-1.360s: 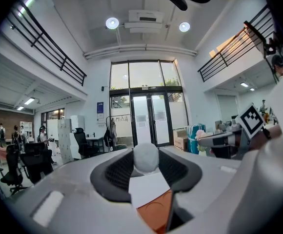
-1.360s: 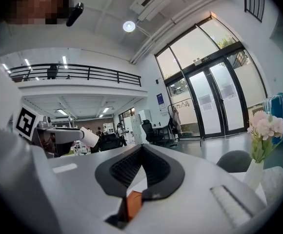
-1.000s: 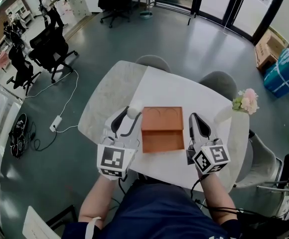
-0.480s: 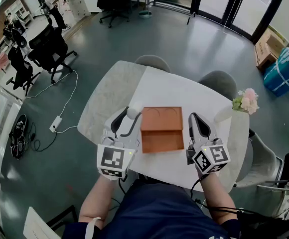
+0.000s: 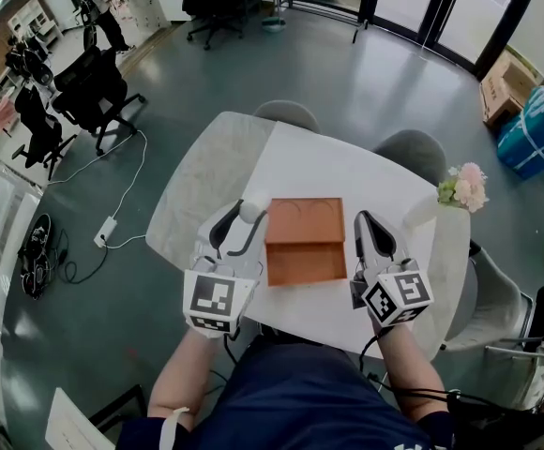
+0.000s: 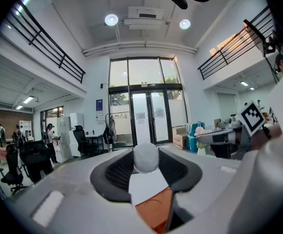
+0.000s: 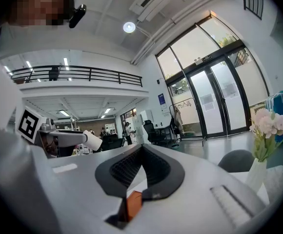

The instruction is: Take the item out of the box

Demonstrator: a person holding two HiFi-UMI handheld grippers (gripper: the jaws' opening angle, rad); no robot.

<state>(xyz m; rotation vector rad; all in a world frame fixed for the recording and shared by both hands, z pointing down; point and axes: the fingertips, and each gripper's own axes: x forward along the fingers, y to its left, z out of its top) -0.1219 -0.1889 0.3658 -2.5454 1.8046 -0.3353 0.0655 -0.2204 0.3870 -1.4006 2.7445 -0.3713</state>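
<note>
An open orange box (image 5: 304, 251) sits mid-table on the white tabletop (image 5: 324, 169); nothing shows inside it. My left gripper (image 5: 247, 216) hangs just off the box's left side, shut on a small white ball (image 5: 251, 211). In the left gripper view the ball (image 6: 146, 159) is pinched between the tips of that gripper (image 6: 146, 155), with the box (image 6: 153, 211) below. My right gripper (image 5: 363, 221) is beside the box's right wall, with its jaws together and nothing in them. In the right gripper view its tips (image 7: 142, 147) meet above an orange corner of the box (image 7: 133, 204).
A white vase of pink flowers (image 5: 463, 191) stands at the table's right edge, close to my right gripper. Two grey chairs (image 5: 289, 116) (image 5: 413, 157) are tucked at the far side. Black office chairs (image 5: 94, 87) and floor cables lie left.
</note>
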